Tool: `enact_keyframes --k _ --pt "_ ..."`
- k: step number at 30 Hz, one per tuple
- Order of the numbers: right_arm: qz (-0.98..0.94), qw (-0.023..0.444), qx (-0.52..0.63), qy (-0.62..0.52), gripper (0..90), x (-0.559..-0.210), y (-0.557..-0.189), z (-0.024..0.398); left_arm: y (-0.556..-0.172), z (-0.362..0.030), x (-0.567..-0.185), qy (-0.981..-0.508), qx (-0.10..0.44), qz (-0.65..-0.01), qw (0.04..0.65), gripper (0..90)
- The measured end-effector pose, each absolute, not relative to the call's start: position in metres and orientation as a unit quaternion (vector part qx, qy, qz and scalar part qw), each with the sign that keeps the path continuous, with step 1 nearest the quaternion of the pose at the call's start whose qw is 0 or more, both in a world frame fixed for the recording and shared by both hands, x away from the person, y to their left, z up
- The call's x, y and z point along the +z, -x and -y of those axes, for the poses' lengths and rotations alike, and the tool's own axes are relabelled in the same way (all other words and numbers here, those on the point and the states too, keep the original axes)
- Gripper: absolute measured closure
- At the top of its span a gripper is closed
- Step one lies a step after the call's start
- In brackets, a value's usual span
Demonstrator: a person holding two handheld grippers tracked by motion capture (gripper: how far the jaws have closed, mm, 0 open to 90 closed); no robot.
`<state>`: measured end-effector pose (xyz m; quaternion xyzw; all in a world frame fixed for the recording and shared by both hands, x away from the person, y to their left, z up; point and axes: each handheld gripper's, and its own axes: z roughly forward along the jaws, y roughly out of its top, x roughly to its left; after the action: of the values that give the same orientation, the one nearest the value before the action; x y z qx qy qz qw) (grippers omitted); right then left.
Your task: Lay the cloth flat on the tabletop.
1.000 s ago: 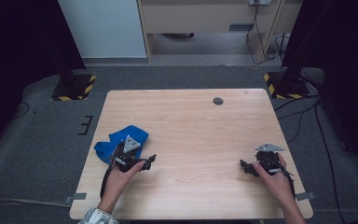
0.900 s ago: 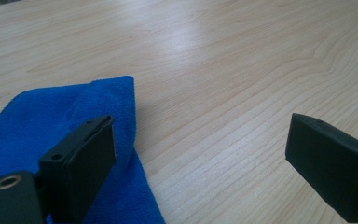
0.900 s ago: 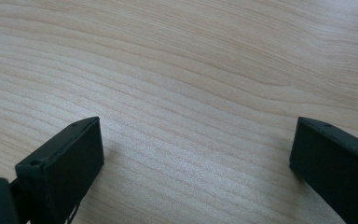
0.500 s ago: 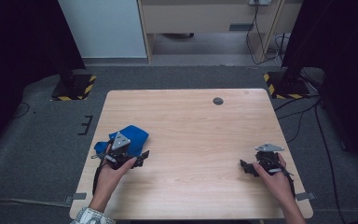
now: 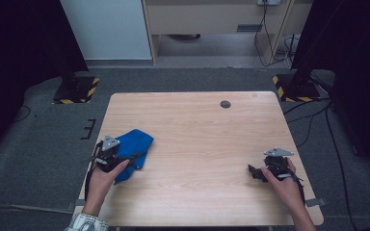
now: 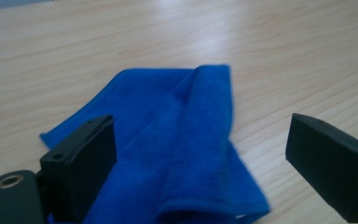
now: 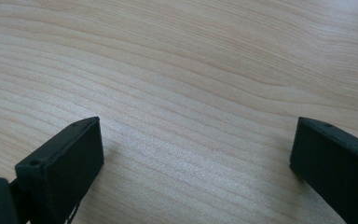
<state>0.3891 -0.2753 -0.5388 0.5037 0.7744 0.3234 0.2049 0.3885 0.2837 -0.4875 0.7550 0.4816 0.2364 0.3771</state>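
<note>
Left gripper [image 5: 125, 159]: held at left table [image 5: 197, 125] edge, jaws spread wide, straddling blue cloth [image 5: 134, 147] without clamping it. Blue cloth: crumpled and folded, lying flat on wood near left edge, one fold ridge running between the jaws. Right gripper [image 5: 254, 171]: near right edge, well apart from cloth, jaws spread wide over bare wood.

One blue cloth [image 5: 134, 150] lies on one wooden table [image 5: 202, 130], with two grippers over it: the left gripper [image 5: 131, 158] and the right gripper [image 5: 251, 171]
</note>
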Motion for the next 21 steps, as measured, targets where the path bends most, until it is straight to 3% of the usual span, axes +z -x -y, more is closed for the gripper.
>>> enact_keyframes --k 6,11,17,21 --pt "-0.774 0.205 0.323 -0.504 2.7 -0.539 -0.389 0.275 -0.401 -0.292 -0.515 -0.756 0.225 -0.518 0.331 5.7" --pt "-0.774 0.205 0.323 -0.504 2.7 -0.539 -0.389 0.275 -0.404 -0.297 -0.523 -0.752 0.209 -0.531 0.330 6.4" --pt "-0.775 0.207 0.322 -0.503 2.6 -0.539 -0.389 0.275 -0.405 -0.297 -0.528 -0.758 0.194 -0.529 0.328 14.3" --pt "-0.774 0.207 0.322 -0.503 2.6 -0.539 -0.389 0.275 -0.404 -0.296 -0.527 -0.763 0.197 -0.523 0.325 24.4"
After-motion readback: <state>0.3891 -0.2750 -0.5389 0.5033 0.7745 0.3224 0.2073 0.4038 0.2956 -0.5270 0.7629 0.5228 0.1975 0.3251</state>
